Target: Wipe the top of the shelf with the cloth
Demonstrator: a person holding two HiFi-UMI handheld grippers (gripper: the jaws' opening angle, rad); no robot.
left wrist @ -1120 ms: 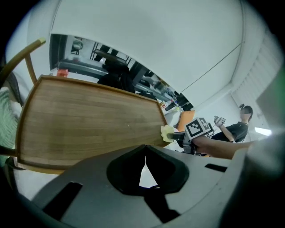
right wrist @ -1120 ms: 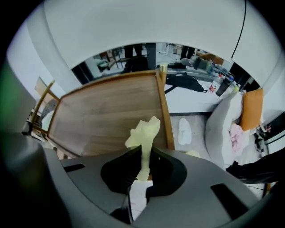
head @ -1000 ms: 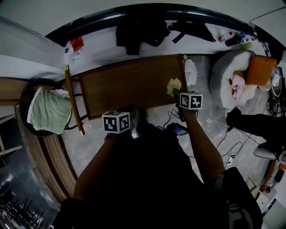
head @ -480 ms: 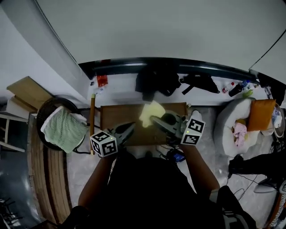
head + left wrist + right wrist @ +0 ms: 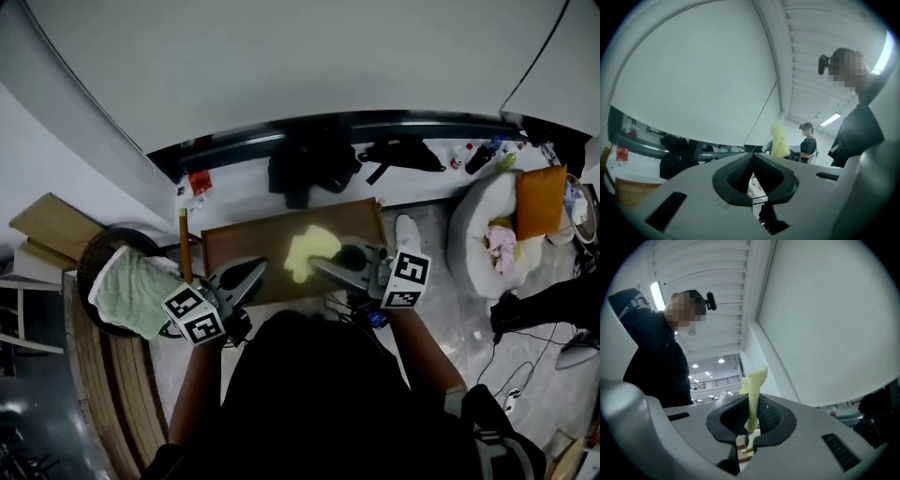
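Note:
The brown wooden shelf top (image 5: 253, 246) lies below both grippers in the head view. A pale yellow cloth (image 5: 307, 249) hangs over its middle, pinched at one end by my right gripper (image 5: 322, 267), which points left and upward. In the right gripper view the cloth (image 5: 754, 383) stands up between the shut jaws (image 5: 751, 414). My left gripper (image 5: 255, 273) is raised at the shelf's front left, shut with nothing between its jaws (image 5: 753, 158). From the left gripper view the cloth (image 5: 779, 140) shows just beyond the jaws, apart from them.
A dark round stool with a green towel (image 5: 131, 289) stands left of the shelf, with a wooden stick (image 5: 185, 246) beside it. Black bags (image 5: 309, 164) lie behind. A white cushion bed (image 5: 487, 220) sits at the right. Another person (image 5: 807, 143) stands far off.
Both grippers have risen off the shelf. The right one has carried the cloth from the shelf's right edge up over its middle. The head camera has tilted up toward the wall.

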